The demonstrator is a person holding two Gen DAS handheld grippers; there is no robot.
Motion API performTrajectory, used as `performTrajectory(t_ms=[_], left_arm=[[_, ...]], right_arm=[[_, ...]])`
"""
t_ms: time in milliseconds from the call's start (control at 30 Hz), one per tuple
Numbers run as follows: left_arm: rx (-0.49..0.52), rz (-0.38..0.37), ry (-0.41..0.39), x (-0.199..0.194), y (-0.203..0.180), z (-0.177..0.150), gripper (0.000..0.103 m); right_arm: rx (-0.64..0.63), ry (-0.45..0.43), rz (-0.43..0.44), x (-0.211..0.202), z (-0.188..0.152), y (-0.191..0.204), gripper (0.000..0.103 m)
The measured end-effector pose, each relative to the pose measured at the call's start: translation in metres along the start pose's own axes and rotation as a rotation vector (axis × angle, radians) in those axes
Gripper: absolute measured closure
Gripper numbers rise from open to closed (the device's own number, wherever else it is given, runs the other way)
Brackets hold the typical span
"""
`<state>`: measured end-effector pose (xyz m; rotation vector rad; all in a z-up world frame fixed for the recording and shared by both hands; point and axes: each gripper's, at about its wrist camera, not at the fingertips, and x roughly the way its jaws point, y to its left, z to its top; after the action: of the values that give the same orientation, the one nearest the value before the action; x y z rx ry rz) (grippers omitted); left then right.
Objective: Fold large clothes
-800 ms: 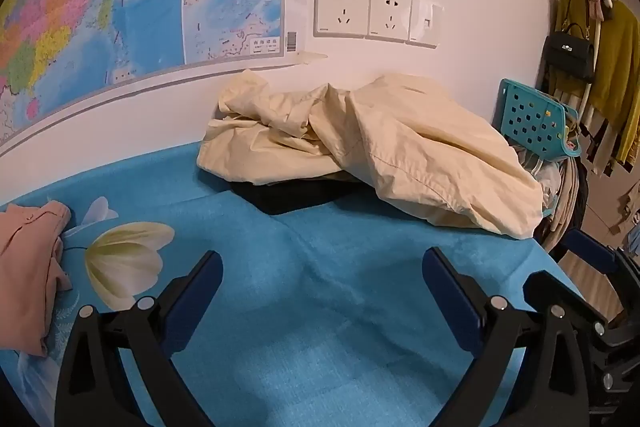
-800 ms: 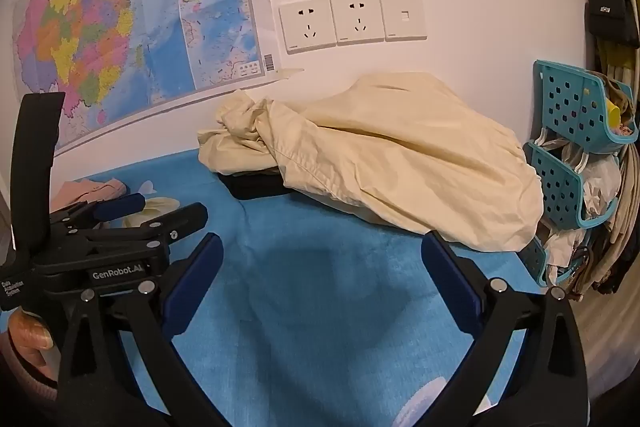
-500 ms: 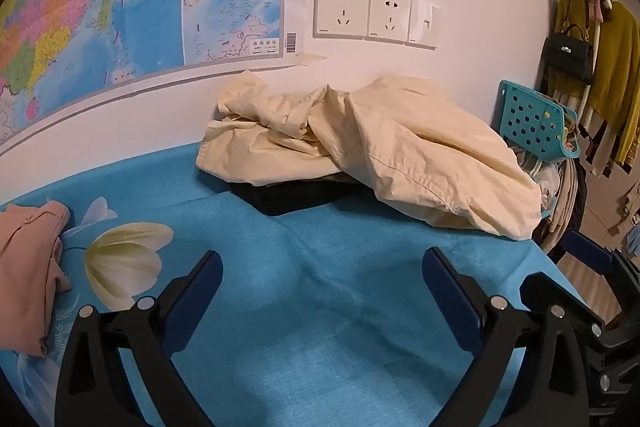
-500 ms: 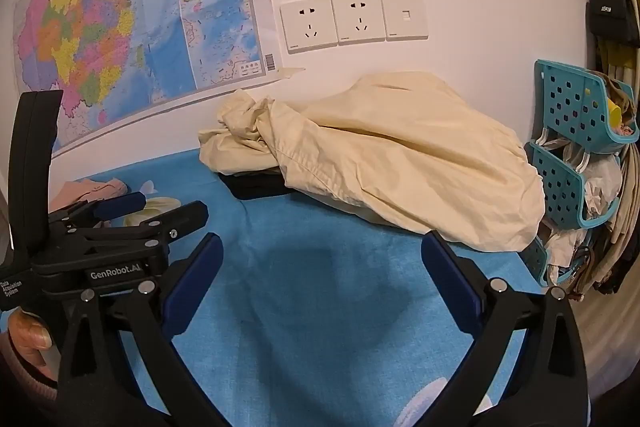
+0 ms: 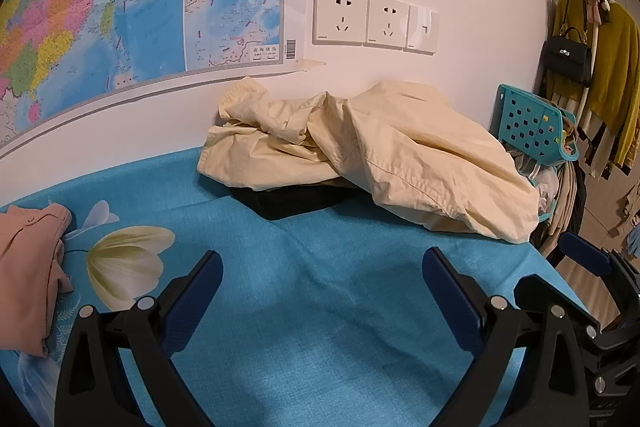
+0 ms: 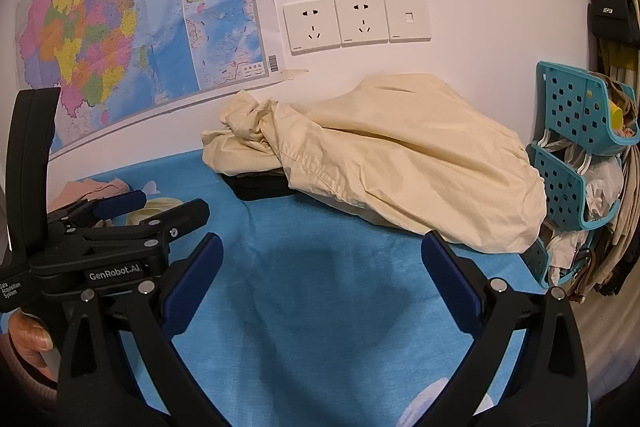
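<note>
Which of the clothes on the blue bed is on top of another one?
The big cream garment, crumpled by the wall. It lies over a black garment that peeks out underneath. The pink one sits alone.

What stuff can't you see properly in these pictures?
- Black garment: mostly buried under the cream garment in both views, so its kind is unclear.
- Pink garment: cut off by the left wrist view's edge.
- Map lettering: too small to read.
- Teal basket contents: hidden behind its wall.

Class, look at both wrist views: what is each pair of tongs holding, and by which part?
Nothing. The left tongs and right tongs stand open over the blue cloth.
</note>
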<state>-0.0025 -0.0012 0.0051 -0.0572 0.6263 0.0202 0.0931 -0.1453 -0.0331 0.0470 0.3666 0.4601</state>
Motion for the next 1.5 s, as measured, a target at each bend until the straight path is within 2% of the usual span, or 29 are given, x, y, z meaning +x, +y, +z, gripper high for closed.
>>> performTrajectory(t_ms=[1500], left_arm=[[-0.012,-0.012,0.004,-0.0001,-0.0024,-0.0020,0.007]], right_arm=[[0.016,-0.005,0.021,-0.0013,0.0031,-0.0043,0.005]])
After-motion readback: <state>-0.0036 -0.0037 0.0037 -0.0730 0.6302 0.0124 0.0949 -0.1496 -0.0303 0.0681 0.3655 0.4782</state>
